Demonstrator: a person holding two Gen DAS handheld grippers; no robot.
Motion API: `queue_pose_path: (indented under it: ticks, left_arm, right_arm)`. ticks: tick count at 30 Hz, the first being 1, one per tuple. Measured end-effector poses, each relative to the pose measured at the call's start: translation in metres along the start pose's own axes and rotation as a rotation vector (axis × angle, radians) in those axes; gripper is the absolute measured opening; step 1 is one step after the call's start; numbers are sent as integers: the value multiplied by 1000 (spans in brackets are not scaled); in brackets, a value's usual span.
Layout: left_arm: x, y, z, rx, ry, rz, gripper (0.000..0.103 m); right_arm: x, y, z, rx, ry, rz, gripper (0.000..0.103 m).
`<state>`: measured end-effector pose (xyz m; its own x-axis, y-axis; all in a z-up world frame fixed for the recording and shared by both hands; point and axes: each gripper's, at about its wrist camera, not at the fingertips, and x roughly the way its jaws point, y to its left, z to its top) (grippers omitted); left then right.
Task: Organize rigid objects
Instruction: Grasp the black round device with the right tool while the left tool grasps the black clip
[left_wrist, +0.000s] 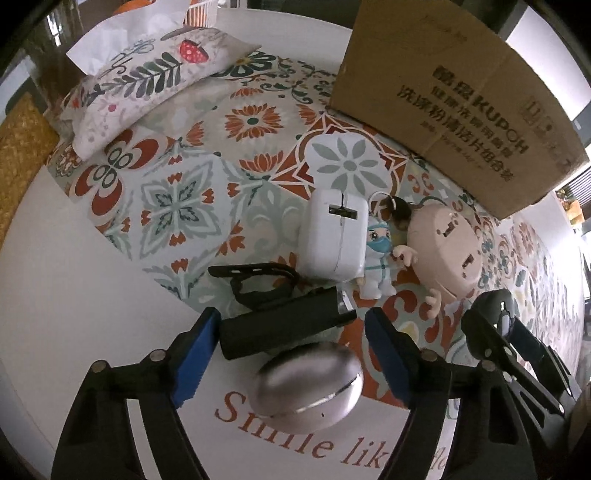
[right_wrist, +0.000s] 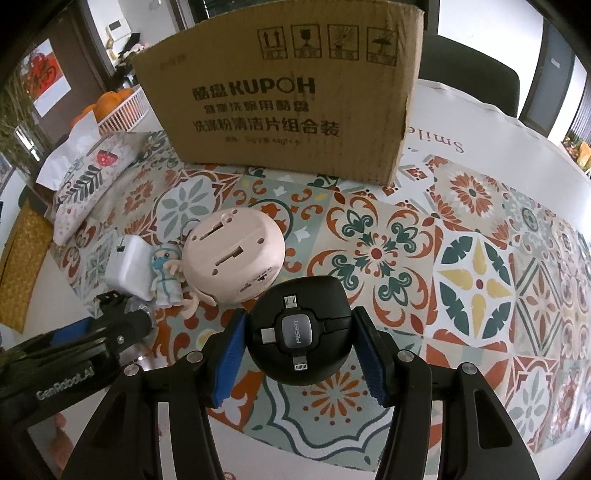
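Your right claw (right_wrist: 301, 332) is clamped on the round black cable hub (right_wrist: 301, 328), holding it just above the patterned surface (right_wrist: 461, 229). Your left claw (left_wrist: 293, 350) is apart, with the shiny metal egg shape (left_wrist: 308, 386) and the black flashlight (left_wrist: 284, 321) between its fingers, and neither finger touches them. The white charger (left_wrist: 332, 236), the little masked doll (left_wrist: 376, 254) and the pink round toy (left_wrist: 447, 240) lie close together, near the cardboard box (left_wrist: 461, 88).
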<state>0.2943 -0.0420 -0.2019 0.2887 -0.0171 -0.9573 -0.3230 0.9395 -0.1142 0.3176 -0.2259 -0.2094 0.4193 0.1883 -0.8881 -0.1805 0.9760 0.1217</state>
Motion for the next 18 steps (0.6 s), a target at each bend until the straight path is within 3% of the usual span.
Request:
queue_pose_path:
  ticks: [3,18]
  left_arm:
    - [5,2,1,0,1,-1,74]
    - [-10,10,-9,87,-40,-17,74]
  right_arm:
    - [2,1,0,-2,6,0,57]
    - [-6,14,-6,-6,13,0,57]
